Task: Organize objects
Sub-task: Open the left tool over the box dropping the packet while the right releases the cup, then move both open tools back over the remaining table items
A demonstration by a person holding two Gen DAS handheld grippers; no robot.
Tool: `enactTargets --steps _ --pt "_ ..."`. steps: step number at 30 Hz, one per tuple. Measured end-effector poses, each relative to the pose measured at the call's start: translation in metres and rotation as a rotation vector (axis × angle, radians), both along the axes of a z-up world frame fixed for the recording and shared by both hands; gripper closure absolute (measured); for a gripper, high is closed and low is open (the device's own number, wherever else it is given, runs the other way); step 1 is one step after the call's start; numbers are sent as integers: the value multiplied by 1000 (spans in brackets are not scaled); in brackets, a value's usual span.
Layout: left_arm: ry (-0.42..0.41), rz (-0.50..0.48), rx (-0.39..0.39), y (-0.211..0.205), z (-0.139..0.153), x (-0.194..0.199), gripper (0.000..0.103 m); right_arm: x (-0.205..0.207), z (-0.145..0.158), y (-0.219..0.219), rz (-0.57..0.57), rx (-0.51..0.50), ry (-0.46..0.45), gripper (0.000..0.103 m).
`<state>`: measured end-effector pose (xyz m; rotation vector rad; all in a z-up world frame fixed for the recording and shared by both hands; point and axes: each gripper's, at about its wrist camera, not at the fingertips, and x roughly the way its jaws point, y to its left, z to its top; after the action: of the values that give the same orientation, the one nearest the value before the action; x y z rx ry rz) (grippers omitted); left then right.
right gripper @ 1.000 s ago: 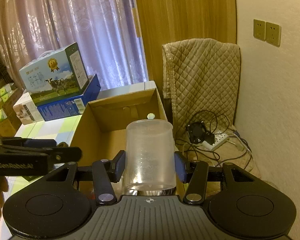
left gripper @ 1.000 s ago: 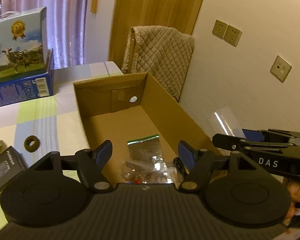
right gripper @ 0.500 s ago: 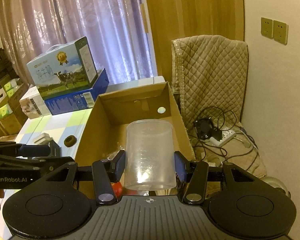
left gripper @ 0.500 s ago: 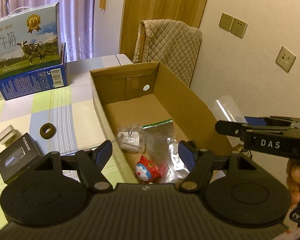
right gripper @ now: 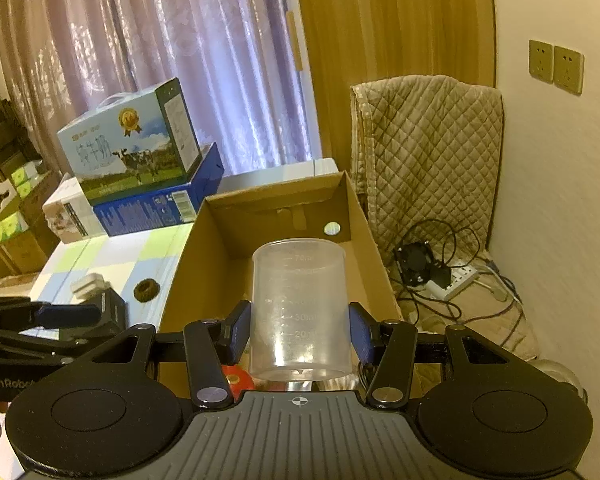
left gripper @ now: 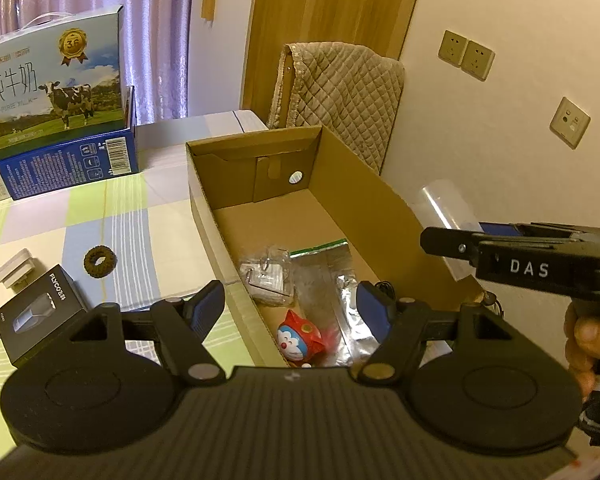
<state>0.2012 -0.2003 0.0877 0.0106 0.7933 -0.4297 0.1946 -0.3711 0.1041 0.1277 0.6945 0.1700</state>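
the right gripper (right gripper: 299,334) pinches an upright clear measuring cup (right gripper: 299,312) above the near end of the cardboard box (left gripper: 364,204). the left gripper (left gripper: 291,307) hangs spread, holding nothing. inside the box lie a red doraemon toy (left gripper: 300,338), a foil bag (left gripper: 340,280) and a clear packet (left gripper: 266,276); its far end is bare.

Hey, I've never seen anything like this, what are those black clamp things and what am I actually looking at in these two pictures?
A person holds two hand-held grippers, each carrying a camera looking along its fingers. The left gripper view shows it open and empty above a cardboard box holding a foil bag, a clear packet and a red toy. On the checked table lie a brown ring and a black box. The right gripper view shows it clamping a clear measuring cup over the box.
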Motion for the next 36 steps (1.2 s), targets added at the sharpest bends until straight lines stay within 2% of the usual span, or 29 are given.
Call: enactTargets --steps 4,8,18,27,36 --pt "3 9 -3 4 -1 2 35 10 -2 -5 -19 41 -30 54" --pt "2 15 -2 9 -2 0 35 12 -2 -15 -33 87 -40 44" --pt "10 54 -45 26 -3 -22 35 -20 -7 -24 -80 124 -8 43" --pt "6 106 -55 52 -2 -58 33 -57 0 -7 -60 145 -2 43" --pt "17 208 -26 108 -11 -104 31 -94 0 36 26 160 3 43"
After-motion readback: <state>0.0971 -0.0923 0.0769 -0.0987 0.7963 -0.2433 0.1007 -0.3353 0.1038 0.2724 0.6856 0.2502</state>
